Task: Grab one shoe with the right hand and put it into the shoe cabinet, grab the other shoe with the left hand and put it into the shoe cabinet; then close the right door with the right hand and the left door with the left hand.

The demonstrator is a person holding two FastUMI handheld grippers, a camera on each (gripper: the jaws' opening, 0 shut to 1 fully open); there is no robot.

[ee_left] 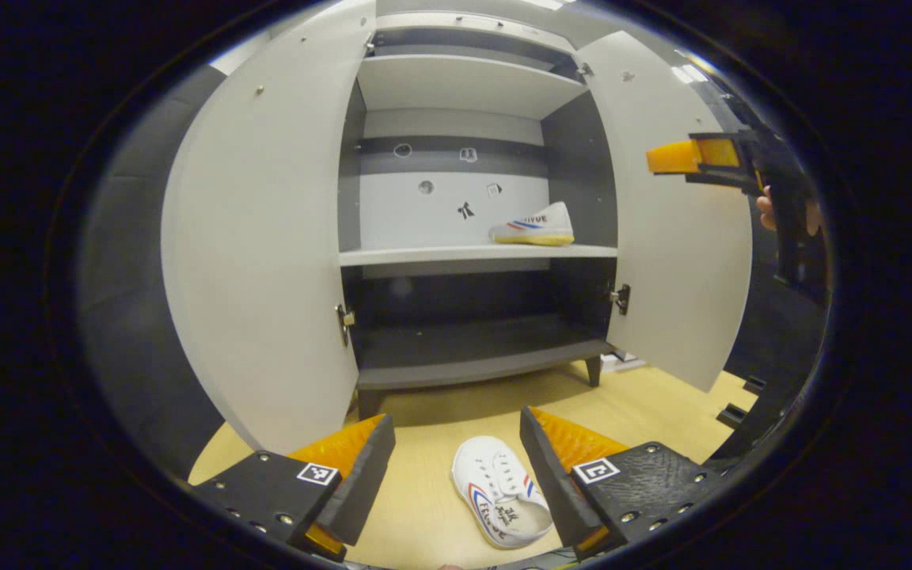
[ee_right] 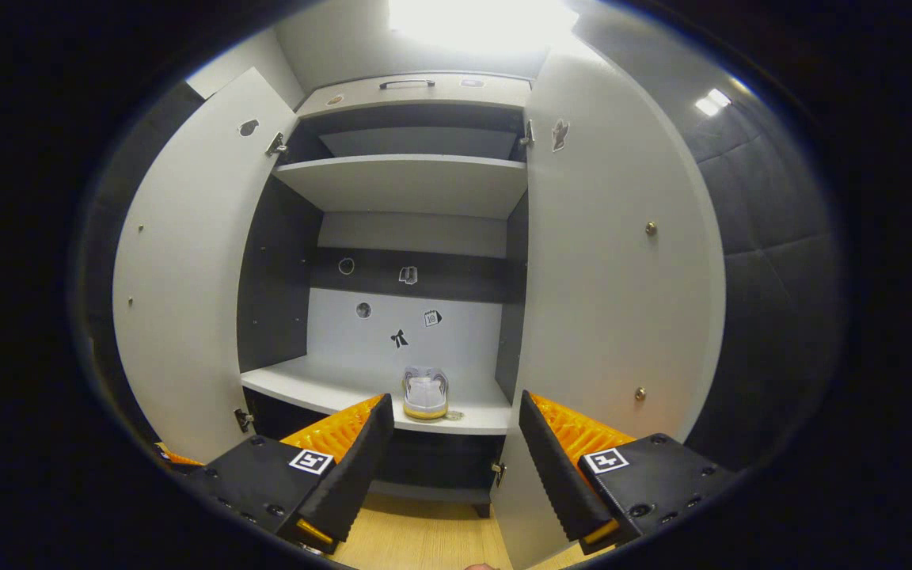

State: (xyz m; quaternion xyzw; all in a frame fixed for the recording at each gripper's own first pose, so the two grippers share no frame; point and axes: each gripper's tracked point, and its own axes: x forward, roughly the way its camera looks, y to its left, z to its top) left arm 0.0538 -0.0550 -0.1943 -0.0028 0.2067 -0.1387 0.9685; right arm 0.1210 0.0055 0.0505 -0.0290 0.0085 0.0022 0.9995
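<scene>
Pale wooden floor (ee_left: 424, 443) in front of the open white shoe cabinet (ee_left: 464, 253) carries the remaining white canvas shoe (ee_left: 501, 491), lengthwise toward the cabinet, opening nearest me. My left gripper (ee_left: 456, 475) hangs spread above it; I'd straddle its sides. The other white shoe (ee_right: 425, 393) rests at the middle shelf's right end, before my spread, empty right gripper (ee_right: 452, 467).

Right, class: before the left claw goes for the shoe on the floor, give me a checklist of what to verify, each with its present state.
1. First white canvas shoe on the pale middle shelf: ok.
2. Second white canvas shoe on the wooden floor, between the left claw's fingers: ok.
3. Left claw open: ok.
4. Right claw open, holding nothing: ok.
5. Both grey cabinet doors open: ok.
</scene>
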